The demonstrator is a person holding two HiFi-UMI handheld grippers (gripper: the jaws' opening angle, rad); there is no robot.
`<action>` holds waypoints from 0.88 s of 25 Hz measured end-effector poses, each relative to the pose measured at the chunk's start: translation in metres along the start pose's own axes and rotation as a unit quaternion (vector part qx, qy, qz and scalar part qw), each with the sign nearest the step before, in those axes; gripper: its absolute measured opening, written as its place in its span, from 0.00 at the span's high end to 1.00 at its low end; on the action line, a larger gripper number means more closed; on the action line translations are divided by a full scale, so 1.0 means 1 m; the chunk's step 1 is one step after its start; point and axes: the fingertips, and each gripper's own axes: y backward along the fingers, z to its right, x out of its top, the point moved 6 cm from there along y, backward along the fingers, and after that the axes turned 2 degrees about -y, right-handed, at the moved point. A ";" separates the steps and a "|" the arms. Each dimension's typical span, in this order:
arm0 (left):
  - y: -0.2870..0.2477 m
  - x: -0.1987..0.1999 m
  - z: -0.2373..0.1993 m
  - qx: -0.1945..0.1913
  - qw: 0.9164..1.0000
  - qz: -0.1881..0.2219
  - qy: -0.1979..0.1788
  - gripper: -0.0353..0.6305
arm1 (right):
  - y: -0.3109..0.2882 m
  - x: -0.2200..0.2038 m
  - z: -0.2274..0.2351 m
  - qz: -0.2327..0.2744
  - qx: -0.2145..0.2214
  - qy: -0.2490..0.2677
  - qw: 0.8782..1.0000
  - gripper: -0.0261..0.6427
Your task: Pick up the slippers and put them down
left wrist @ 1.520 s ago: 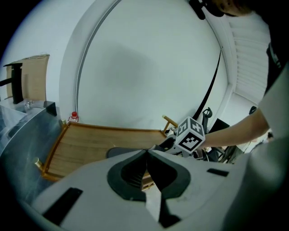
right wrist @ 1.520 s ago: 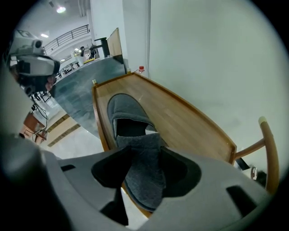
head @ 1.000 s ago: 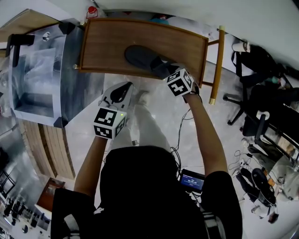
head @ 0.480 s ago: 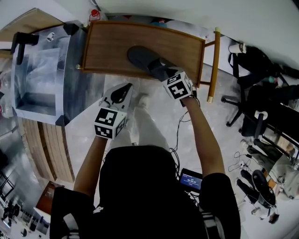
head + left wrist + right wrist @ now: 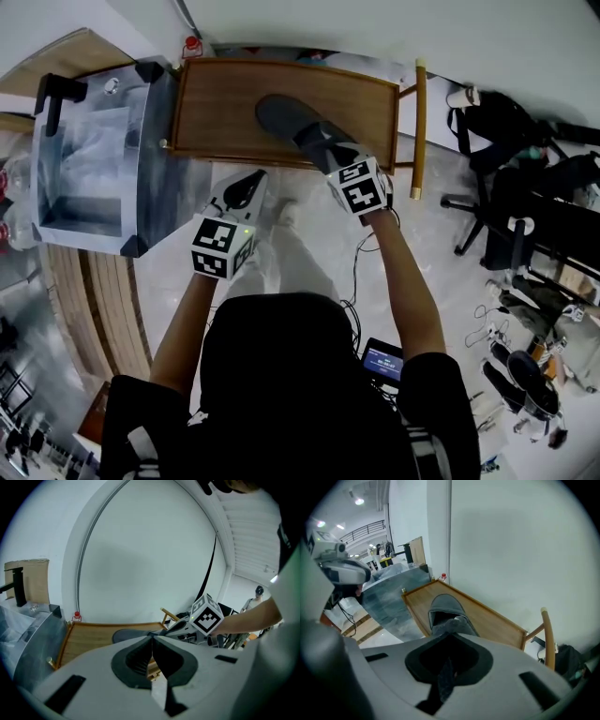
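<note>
A dark grey slipper point(image 5: 284, 119) hangs over the wooden tabletop point(image 5: 214, 97) with its toe pointing away from me. My right gripper point(image 5: 330, 153) is shut on the slipper's heel end. Its jaws have been closing over the last second, and grey fabric point(image 5: 444, 673) is pinched between them. In the right gripper view the slipper point(image 5: 444, 609) stretches out ahead above the wood point(image 5: 487, 618). My left gripper point(image 5: 249, 180) floats shut and empty in front of the table's near edge. From its own view the left gripper point(image 5: 152, 638) faces the slipper point(image 5: 127, 633) and the right gripper's marker cube point(image 5: 206, 614).
A shiny grey box-shaped unit point(image 5: 89, 159) stands to the left of the table. A wooden chair post point(image 5: 418, 131) rises at the table's right end. Office chairs point(image 5: 511, 220) and cables crowd the floor at the right. A red-topped object point(image 5: 192, 42) sits by the wall.
The right gripper has risen with the slipper and turned a little. The left gripper has risen slightly and stays shut.
</note>
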 end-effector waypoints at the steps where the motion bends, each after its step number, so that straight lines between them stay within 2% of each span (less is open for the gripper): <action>1: 0.003 0.001 0.001 -0.002 1.000 0.001 0.000 0.94 | 0.006 0.002 -0.002 0.006 0.000 -0.007 1.000 0.95; 9: 0.044 0.014 -0.002 -0.012 0.999 0.030 0.018 0.94 | 0.056 0.020 -0.029 0.065 -0.006 -0.041 0.997 0.95; 22: 0.109 0.028 0.016 -0.026 0.997 0.072 -0.028 0.94 | 0.138 0.033 -0.093 0.156 -0.044 -0.067 0.985 0.95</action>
